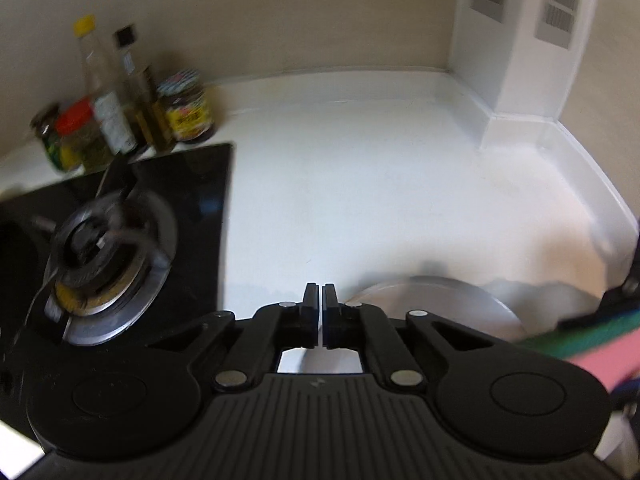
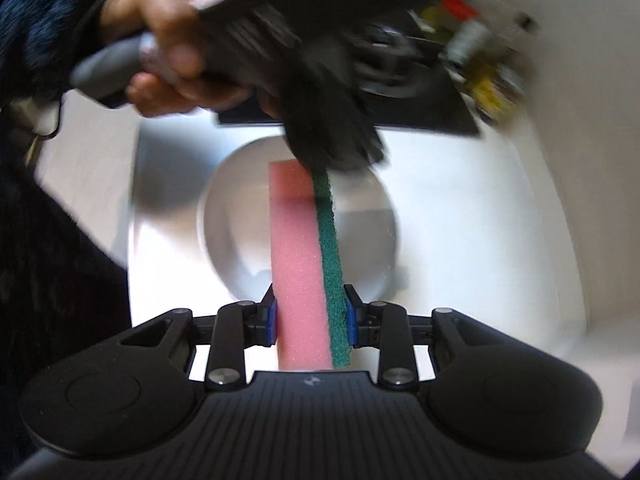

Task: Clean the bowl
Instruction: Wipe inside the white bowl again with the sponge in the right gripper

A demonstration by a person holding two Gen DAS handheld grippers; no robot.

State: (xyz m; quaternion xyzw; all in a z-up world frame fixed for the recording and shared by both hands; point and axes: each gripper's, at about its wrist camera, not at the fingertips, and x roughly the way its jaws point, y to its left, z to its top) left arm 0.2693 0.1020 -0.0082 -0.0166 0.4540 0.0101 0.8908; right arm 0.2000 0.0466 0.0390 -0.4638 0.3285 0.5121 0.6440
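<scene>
The sponge (image 2: 306, 264), at the centre of the right wrist view, is pink foam with a dark green scouring layer along its right side. The bowl (image 2: 360, 240) behind it is shiny silver. The right gripper (image 2: 311, 316) is black with blue pads (image 2: 271, 320). At upper left, a dark blue sleeve (image 2: 44, 20). The counter (image 1: 360, 184) is white, the hob (image 1: 192, 200) glossy black, and the upper-left bottles (image 1: 100, 92) carry yellow, red and black caps.

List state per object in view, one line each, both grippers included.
left gripper: shut, holding nothing.
right gripper: shut on the sponge.
sponge: pink with green scrub side, held on edge, above the bowl.
bowl: upright on the white counter, looks empty.
stove burner: no flame visible, no pot on it.
bottles and jars: upright, capped.
</scene>
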